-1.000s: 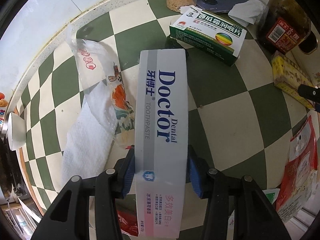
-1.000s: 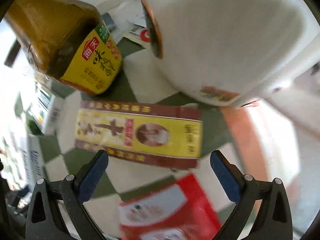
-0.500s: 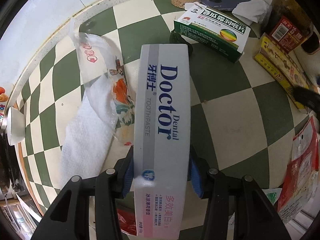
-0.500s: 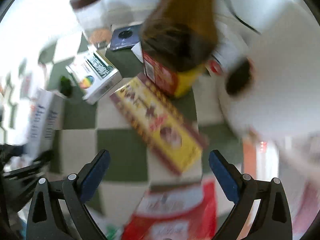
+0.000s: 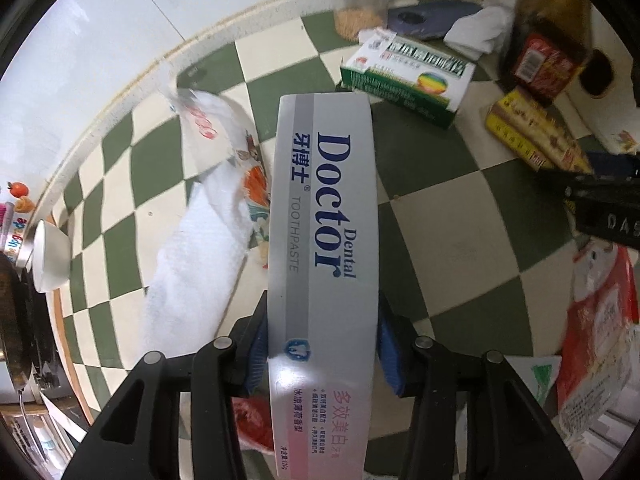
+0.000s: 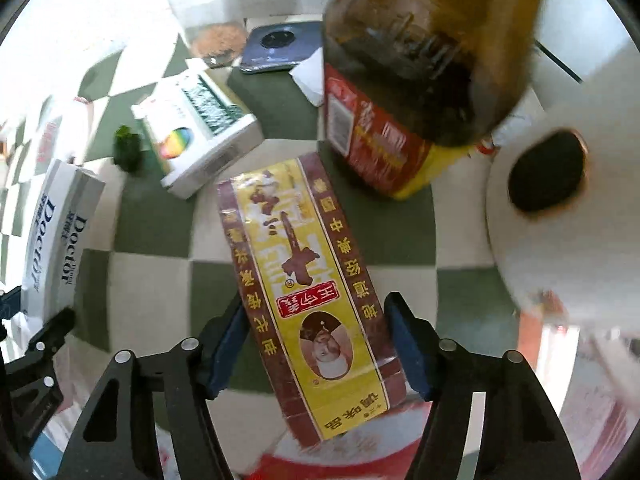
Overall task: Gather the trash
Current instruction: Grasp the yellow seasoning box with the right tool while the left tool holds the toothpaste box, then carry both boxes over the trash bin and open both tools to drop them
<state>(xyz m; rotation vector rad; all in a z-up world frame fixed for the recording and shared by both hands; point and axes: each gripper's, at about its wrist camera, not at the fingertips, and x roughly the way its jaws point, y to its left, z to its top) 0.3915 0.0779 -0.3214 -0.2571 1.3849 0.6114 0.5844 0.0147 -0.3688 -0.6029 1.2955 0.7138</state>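
My left gripper (image 5: 320, 350) is shut on a long white "Doctor" toothpaste box (image 5: 324, 240) and holds it above the green-and-cream checked table. The box also shows at the left of the right wrist view (image 6: 56, 236). My right gripper (image 6: 316, 344) straddles a yellow-and-maroon seasoning box (image 6: 308, 288) that lies on the table; its blue pads stand close on both sides, and contact is unclear. The seasoning box also shows in the left wrist view (image 5: 532, 136), with the right gripper's black body (image 5: 600, 208) beside it.
A green-and-white medicine box (image 5: 408, 76), a dark sauce bottle (image 6: 400, 92), a jar (image 5: 360, 0), a phone (image 6: 276, 48), a crumpled tissue (image 5: 476, 32) and a white appliance (image 6: 568, 208) stand around. A clear wrapper on white paper towel (image 5: 200, 224) lies left. Red wrappers (image 5: 600, 320) lie right.
The right gripper swung from crosswise to lengthwise over the seasoning box, came down around it and narrowed its jaws. The left gripper kept hold of the toothpaste box and lifted slightly.
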